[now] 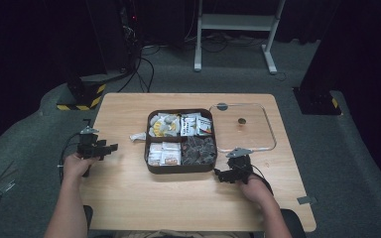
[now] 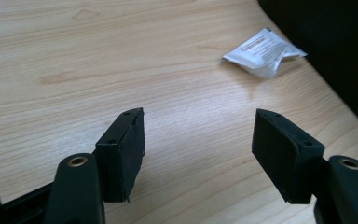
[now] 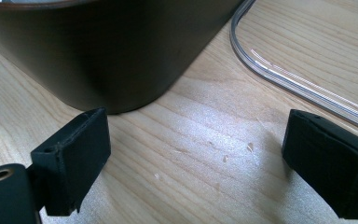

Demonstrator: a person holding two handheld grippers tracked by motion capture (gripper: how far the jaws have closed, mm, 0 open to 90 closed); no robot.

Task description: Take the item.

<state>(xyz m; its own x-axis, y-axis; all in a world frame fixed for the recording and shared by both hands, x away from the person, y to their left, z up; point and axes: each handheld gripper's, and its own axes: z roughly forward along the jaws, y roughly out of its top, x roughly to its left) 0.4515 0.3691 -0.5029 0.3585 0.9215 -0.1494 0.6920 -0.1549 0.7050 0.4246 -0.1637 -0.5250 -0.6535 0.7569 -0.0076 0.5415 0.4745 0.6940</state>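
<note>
A dark brown box (image 1: 180, 168) with four compartments of snack packets stands mid-table. A small white sachet (image 1: 138, 136) lies on the wood just left of the box; in the left gripper view the sachet (image 2: 263, 52) is ahead and to the right of the jaws. My left gripper (image 1: 110, 147) hovers at the table's left side, open, with bare wood between its jaws. My right gripper (image 1: 228, 174) rests near the box's front right corner, open and holding nothing. In the right gripper view the box wall (image 3: 107, 51) rises close ahead.
A clear plastic lid (image 1: 243, 128) lies flat to the right of the box; its rim (image 3: 303, 86) runs past my right jaw. A strip of grey tape (image 1: 306, 200) sits near the table's front right corner. Stands and cables occupy the floor beyond the table.
</note>
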